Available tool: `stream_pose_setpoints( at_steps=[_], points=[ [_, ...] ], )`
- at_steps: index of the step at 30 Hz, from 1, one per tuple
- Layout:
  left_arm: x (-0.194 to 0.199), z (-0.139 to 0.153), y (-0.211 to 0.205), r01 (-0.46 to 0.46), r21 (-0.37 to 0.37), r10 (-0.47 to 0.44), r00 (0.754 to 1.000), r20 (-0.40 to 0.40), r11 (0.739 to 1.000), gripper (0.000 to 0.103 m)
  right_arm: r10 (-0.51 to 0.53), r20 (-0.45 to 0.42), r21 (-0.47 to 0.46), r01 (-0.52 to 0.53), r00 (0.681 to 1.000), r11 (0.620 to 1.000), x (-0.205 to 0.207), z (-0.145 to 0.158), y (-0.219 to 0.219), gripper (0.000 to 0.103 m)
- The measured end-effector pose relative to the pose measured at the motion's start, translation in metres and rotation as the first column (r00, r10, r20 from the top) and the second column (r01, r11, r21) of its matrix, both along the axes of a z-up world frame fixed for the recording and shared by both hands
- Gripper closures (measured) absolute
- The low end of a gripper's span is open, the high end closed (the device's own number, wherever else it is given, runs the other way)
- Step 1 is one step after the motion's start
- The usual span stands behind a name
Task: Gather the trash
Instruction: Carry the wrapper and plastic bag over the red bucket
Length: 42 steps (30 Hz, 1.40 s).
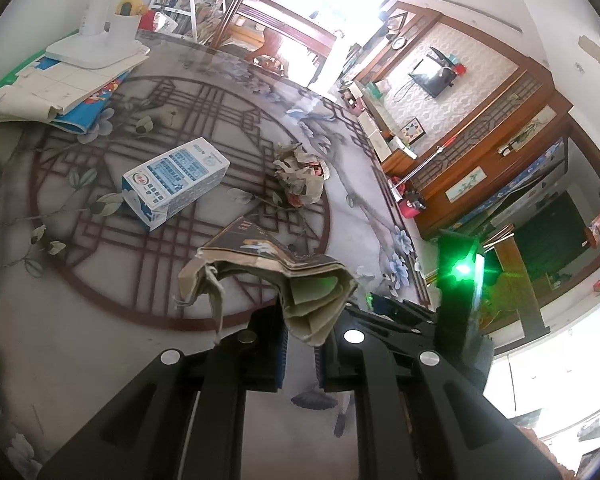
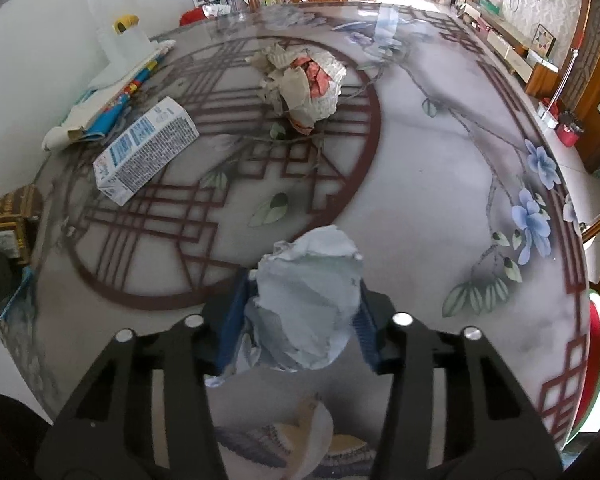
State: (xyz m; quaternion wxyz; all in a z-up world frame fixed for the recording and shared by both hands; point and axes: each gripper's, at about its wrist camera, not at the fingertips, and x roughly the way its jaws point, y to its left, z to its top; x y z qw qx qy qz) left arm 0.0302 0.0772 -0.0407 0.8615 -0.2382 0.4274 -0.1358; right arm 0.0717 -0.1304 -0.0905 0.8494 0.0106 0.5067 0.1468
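We've got both tongs loaded here: our left gripper (image 1: 302,344) at the bottom centre of its view is clamped on a folded brown paper bag (image 1: 272,280), the bag's creased end pinched between the pads while the rest of it juts up and to the left, above the table (image 1: 80,320). Over in the right wrist view, our right gripper (image 2: 300,328) at lower centre has its blue pads (image 2: 236,320) pressed against either side of a crumpled white paper ball (image 2: 308,300), held tight. Two pieces of trash lie on the patterned tabletop: a blue-and-white milk carton (image 1: 174,180) lies on its side, left of centre in the left view, and we see it again at middle left in the right view (image 2: 144,152). Just to its right in the left view sits a crumpled wad of printed paper (image 1: 302,178) with red patches, which shows at upper centre in the right view (image 2: 304,80). The carton and the wad sit apart, not touching. At the upper left of the left view, a white lamp base (image 1: 96,50) rests on a stack of papers and booklets (image 1: 56,96) near the table's edge.
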Motion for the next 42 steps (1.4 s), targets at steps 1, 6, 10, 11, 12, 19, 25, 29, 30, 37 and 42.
stream_pose_setpoints(
  at_steps=[1,6,10,11,12,19,25,29,30,37,42],
  points=[
    [0.000,-0.001,0.000,0.001,0.002,-0.001,1.000,-0.003,1.000,0.095,-0.001,0.005,0.005,0.001,1.000,1.000,-0.002,0.002,-0.002,0.058],
    [0.000,0.000,-0.001,0.001,0.013,-0.002,1.000,0.002,1.000,0.095,-0.015,0.045,0.051,0.013,0.999,0.999,-0.019,0.019,-0.017,0.058],
    [0.000,-0.001,-0.005,0.006,0.032,-0.006,1.000,-0.003,0.999,0.095,-0.034,0.055,0.093,0.029,0.998,0.995,-0.032,0.031,-0.031,0.058],
    [0.000,-0.001,-0.006,0.006,0.037,-0.006,1.000,-0.003,0.999,0.095,-0.037,0.057,0.100,0.032,0.998,0.995,-0.035,0.033,-0.033,0.058],
    [-0.001,-0.001,-0.007,0.006,0.042,-0.006,1.000,-0.002,0.999,0.095,-0.044,0.061,0.108,0.037,0.997,0.993,-0.039,0.036,-0.038,0.058],
    [-0.007,0.004,-0.016,0.019,0.070,-0.021,1.000,0.021,0.997,0.095,-0.082,0.092,0.125,0.071,0.992,0.990,-0.061,0.052,-0.068,0.058],
    [-0.012,0.009,-0.032,0.045,0.119,-0.050,0.998,0.042,0.992,0.095,-0.114,0.106,0.150,0.097,0.988,0.984,-0.080,0.061,-0.097,0.058],
    [-0.016,0.011,-0.044,0.064,0.154,-0.071,0.996,0.044,0.986,0.095,-0.135,0.123,0.172,0.113,0.983,0.979,-0.093,0.069,-0.116,0.058],
    [-0.016,0.011,-0.048,0.071,0.167,-0.079,0.996,0.043,0.983,0.095,-0.138,0.127,0.175,0.114,0.982,0.978,-0.095,0.070,-0.118,0.058],
    [-0.021,0.014,-0.068,0.097,0.222,-0.112,0.992,0.055,0.970,0.095,-0.175,0.156,0.179,0.146,0.972,0.973,-0.113,0.079,-0.148,0.058],
    [-0.024,0.015,-0.081,0.106,0.264,-0.124,0.991,0.054,0.959,0.095,-0.221,0.177,0.199,0.185,0.959,0.962,-0.125,0.082,-0.172,0.058]
  ],
)
